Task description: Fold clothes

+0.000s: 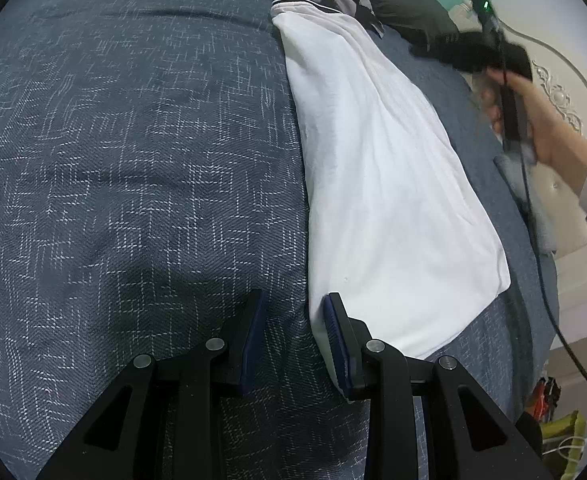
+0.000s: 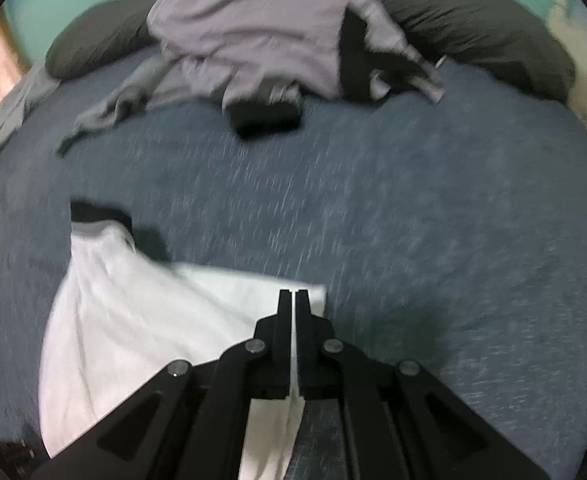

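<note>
Nearest the left wrist camera, the left gripper (image 1: 293, 308) hovered over the bed with its 2 black fingers (image 1: 253, 332) spread apart, nothing caught between them; the blue-padded right-hand finger touched the near left corner of the white folded cotton shirt (image 1: 381, 184). That shirt lay as a long narrow panel on the blue-grey woven bedspread (image 1: 133, 160), running away from the camera, its dark striped collar (image 1: 301, 2) at the far end. Beside it, to the right, a hand (image 1: 541, 120) in a dark sleeve with a white cuff held the right gripper's black handle above the bed, a cable trailing from it.

In the blurred right wrist view, the right gripper (image 2: 293, 294) had its 2 fingers pressed together, tips over the near corner of the white shirt (image 2: 133, 320); whether cloth was pinched between them could not be told. Beyond, across the open bedspread (image 2: 413, 200), a crumpled pale lilac-grey garment (image 2: 253, 32) with black trim lay heaped, a small black folded piece (image 2: 267, 120) at its front edge. Behind it sat dark grey pillows (image 2: 473, 20) against a teal wall (image 2: 33, 12)
</note>
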